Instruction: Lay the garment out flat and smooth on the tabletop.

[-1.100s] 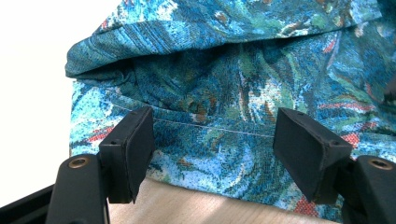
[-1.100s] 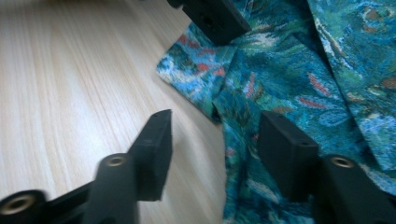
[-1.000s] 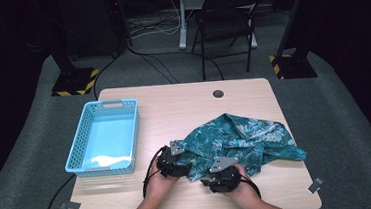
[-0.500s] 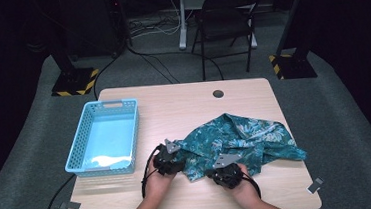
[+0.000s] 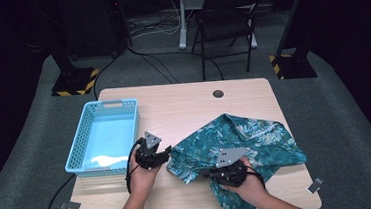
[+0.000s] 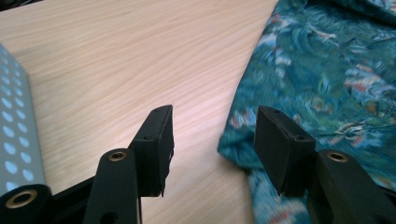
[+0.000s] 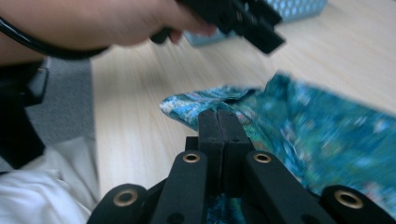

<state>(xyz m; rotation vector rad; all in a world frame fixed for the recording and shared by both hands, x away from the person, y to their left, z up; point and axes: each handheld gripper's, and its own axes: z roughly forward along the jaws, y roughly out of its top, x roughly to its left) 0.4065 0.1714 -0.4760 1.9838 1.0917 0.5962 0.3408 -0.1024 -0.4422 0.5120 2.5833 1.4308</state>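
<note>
High view, left to right. A light-blue perforated basket (image 5: 103,141) stands on the left part of the wooden table (image 5: 183,107), with nothing visible in it. Just to its right, your left gripper (image 5: 163,154) hovers at the left edge of the teal flower-print shirt (image 5: 256,139), with its cable looping down toward the near table edge. The shirt lies crumpled across the right half of the table, one part trailing toward the near edge beside your right hand (image 5: 250,182). Your right gripper (image 5: 210,174) sits over the shirt's near left part, its grey three-cornered plate facing up. Beyond the table stands a dark folding chair (image 5: 225,23) on grey carpet.

Left gripper view. The jaws of the left gripper (image 6: 212,135) stand partly apart after narrowing a moment ago; bare table shows in the gap, and the shirt's edge (image 6: 322,79) lies beside and partly under the right-hand jaw, with no cloth pressed between the pads. The basket wall (image 6: 16,135) appears at the far left.

Right gripper view. The jaws of the right gripper (image 7: 217,116) meet, having just closed. Shirt cloth (image 7: 322,140) bunches right around their tips; whether any of it is pinched between them cannot be told. Your left hand (image 7: 107,23) and its gripper cross the top.
</note>
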